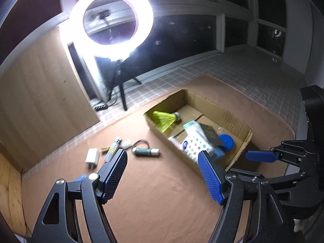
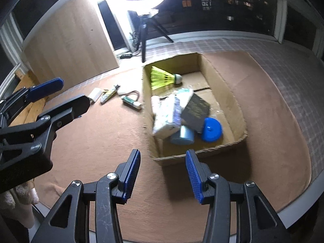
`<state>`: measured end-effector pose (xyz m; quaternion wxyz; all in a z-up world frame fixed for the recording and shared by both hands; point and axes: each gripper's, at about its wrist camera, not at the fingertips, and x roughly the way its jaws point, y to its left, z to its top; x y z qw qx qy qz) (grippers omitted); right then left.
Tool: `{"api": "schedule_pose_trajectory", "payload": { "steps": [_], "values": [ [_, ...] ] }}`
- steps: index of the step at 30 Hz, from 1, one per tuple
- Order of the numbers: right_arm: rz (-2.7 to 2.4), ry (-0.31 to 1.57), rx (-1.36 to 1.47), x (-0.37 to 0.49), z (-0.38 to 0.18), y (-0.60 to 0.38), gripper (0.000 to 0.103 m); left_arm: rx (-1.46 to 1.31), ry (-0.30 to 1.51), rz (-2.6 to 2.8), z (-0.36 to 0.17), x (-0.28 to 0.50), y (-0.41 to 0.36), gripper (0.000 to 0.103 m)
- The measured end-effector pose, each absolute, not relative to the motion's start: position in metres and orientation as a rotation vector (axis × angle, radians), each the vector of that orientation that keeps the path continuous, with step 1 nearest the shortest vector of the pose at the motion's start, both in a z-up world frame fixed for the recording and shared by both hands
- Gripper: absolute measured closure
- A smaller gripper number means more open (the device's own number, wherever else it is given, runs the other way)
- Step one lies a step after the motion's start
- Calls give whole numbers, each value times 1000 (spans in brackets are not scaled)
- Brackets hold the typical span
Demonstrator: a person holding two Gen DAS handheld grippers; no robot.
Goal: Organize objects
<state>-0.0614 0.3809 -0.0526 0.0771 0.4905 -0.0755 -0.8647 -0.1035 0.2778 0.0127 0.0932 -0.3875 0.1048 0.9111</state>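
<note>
An open cardboard box (image 1: pixel 239 121) (image 2: pixel 232 93) sits on the brown carpet. Inside lie a yellow shuttlecock (image 1: pixel 165 119) (image 2: pixel 162 78), a white printed pack (image 1: pixel 197 141) (image 2: pixel 169 117), a dark booklet (image 1: pixel 211 132) (image 2: pixel 196 107) and a blue lid (image 1: pixel 226 141) (image 2: pixel 211 129). Left of the box on the carpet lie a white charger (image 1: pixel 92 156) (image 2: pixel 95 94), a printed tube (image 1: pixel 113 148) (image 2: pixel 108 95) and a green roll with a cable (image 1: pixel 144 150) (image 2: pixel 131 102). My left gripper (image 1: pixel 163 174) is open and empty above the carpet. My right gripper (image 2: pixel 163 174) is open and empty before the box's near wall.
A bright ring light on a tripod (image 1: pixel 112 18) (image 2: pixel 144 26) stands behind the carpet, beside a wooden panel (image 1: pixel 40 93) (image 2: pixel 68 46). Checked flooring (image 1: pixel 243 70) (image 2: pixel 293 70) surrounds the carpet. Dark windows line the back.
</note>
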Motion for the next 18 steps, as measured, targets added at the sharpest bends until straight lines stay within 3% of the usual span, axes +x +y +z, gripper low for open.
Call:
{"api": "schedule_pose_trajectory", "payload": {
  "steps": [18],
  "values": [
    [-2509, -106, 1373, -81, -43, 283, 49, -1341, 111, 2865, 1, -62, 149, 27]
  ]
}}
